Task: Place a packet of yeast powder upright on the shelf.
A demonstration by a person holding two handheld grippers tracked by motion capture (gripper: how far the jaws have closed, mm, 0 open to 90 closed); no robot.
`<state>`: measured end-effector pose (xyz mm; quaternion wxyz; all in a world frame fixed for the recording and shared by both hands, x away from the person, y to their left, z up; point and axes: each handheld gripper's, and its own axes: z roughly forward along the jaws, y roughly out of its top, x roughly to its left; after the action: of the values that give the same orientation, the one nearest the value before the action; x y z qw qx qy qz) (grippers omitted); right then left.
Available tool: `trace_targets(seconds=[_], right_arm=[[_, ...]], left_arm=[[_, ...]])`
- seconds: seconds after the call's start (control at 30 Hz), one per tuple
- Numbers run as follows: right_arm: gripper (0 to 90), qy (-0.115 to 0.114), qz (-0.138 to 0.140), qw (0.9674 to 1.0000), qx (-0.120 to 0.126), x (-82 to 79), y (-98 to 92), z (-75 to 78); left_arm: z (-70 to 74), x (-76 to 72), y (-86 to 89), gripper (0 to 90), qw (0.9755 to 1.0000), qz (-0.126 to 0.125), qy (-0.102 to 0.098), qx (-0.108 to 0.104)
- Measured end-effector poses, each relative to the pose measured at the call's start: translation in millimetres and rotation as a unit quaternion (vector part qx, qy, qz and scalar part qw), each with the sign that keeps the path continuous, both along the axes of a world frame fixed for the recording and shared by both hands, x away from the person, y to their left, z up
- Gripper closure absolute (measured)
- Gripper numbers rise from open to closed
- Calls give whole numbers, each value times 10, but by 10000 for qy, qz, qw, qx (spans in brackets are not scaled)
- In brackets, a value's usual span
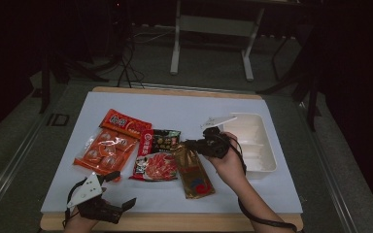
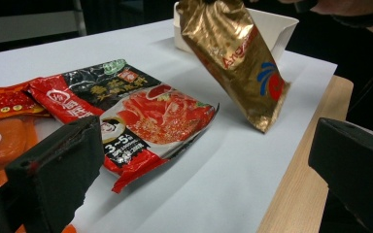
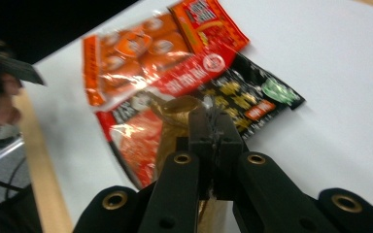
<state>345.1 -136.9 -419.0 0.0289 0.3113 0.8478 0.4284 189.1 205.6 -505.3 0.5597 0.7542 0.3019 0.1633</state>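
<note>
**Gold pouch pinched at its top edge, part-raised off the surface**

While the right hand-held gripper point(image 1: 190, 143) has its jaws pressed together on the top edge of the gold pouch point(image 2: 238, 58), the pouch hangs tilted, its lower corner close to or just touching the white surface point(image 1: 175, 109); contact can't be confirmed. Gripping the thin seal edge likely gives the jaws something flat to bite and lets the rest dangle free. The white tray point(image 1: 257, 145) sits just beyond the pouch to the right, a probable destination, though that is a judgement.

The left hand-held gripper point(image 1: 119, 191) rests at the near left edge, jaws standing apart with nothing between them, seemingly parked out of the way.

Count on the surface:
- one gold pouch, in the grip
- one red-and-black packet point(image 1: 156, 155), lying flat just left of the pouch
- one orange packet point(image 1: 103, 150) of small round pieces, further left
- one red packet point(image 1: 125, 124), partly under or against the orange one
- one tray, nothing visible inside

Four packets in all, three lying flat.
</note>
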Motion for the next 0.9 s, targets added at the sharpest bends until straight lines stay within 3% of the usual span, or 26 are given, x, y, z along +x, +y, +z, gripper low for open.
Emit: trace_targets(seconds=[0.2,0.6,0.8,0.9], right_arm=[[899,-52,225,9992,336,-46,-14,166],[898,-353,240,9962,760,72,-188,447],[898,-587,29,9922,1103,152,-375,644],[898,-736,-43,9906,1155,183,-455,751]], left_arm=[[-2,1,-1,1,10000,4,0,7],[-5,3,-2,1,10000,4,13,-8],[-8,5,-7,1,10000,35,22,6],[-10,9,0,0,10000,64,25,22]])
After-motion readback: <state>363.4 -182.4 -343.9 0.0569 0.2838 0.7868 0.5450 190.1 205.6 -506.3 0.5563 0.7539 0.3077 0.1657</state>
